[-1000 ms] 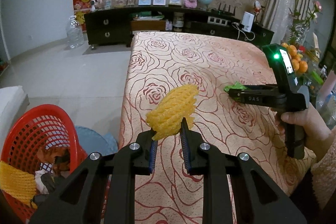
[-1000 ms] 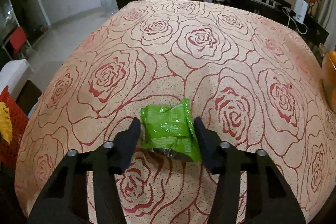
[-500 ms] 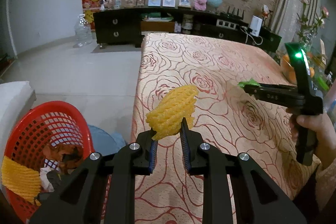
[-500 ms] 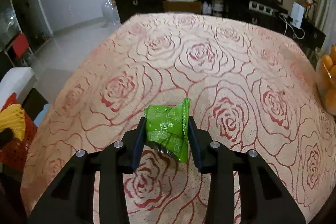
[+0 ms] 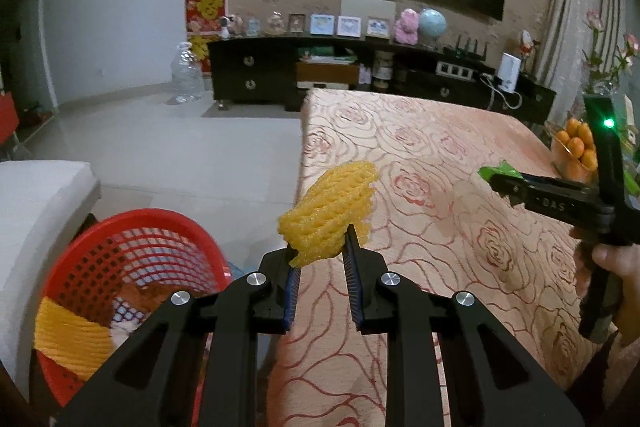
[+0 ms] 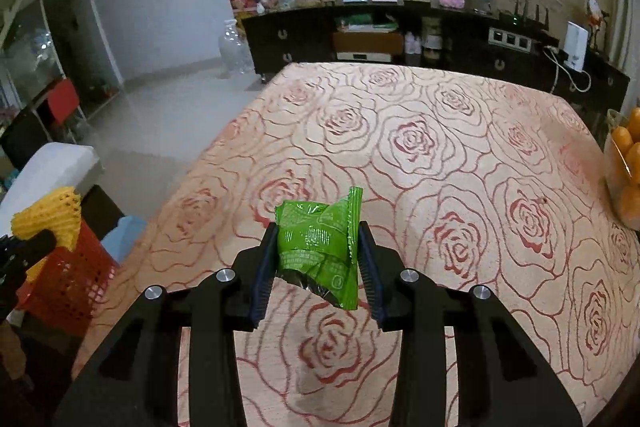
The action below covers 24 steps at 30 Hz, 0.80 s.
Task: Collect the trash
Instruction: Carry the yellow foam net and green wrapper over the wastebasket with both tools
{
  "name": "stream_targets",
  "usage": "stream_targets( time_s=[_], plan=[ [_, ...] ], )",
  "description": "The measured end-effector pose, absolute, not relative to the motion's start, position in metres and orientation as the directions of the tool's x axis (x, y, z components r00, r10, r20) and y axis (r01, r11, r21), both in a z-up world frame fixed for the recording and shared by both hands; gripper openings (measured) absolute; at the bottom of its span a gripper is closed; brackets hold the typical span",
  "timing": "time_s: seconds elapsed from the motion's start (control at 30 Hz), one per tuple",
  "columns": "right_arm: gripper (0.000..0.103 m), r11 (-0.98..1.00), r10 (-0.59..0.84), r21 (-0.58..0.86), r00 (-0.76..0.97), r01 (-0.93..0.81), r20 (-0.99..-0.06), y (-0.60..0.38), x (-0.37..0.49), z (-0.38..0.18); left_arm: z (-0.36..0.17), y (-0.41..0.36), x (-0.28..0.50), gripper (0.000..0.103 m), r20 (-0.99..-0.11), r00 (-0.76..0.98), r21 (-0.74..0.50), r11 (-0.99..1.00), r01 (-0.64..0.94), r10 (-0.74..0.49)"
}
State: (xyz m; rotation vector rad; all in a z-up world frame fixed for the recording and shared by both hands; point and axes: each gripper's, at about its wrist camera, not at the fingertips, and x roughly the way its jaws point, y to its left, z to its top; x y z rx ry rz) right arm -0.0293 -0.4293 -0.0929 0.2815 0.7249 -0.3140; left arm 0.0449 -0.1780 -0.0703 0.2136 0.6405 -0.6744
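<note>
Rose-patterned cloth covers the table [image 6: 460,155], with a dark sideboard and wall screen behind; the left gripper [image 5: 320,259] is nearly closed, its jaws pinching the lower edge of a yellow foam fruit net [image 5: 330,211] held up over the table's edge, presumably so it can swing out to the red mesh basket [image 5: 132,259] on the floor beside the table; the right gripper [image 6: 318,251], jaws having just closed in, clamps a crumpled green snack wrapper [image 6: 320,247] clear above the cloth, ready for the same basket, where another yellow net already lies
</note>
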Motion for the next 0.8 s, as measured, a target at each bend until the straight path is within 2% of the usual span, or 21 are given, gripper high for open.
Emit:
stream_targets(
  time_s=[0.8],
  plan=[
    [0.038, 0.981, 0.030, 0.169, 0.783, 0.097, -0.622, -0.305, 0.012, -0.052, -0.030, -0.067, 0.059, 0.019, -0.568, 0.751, -0.015, 0.917, 0.399, -0.336]
  ],
)
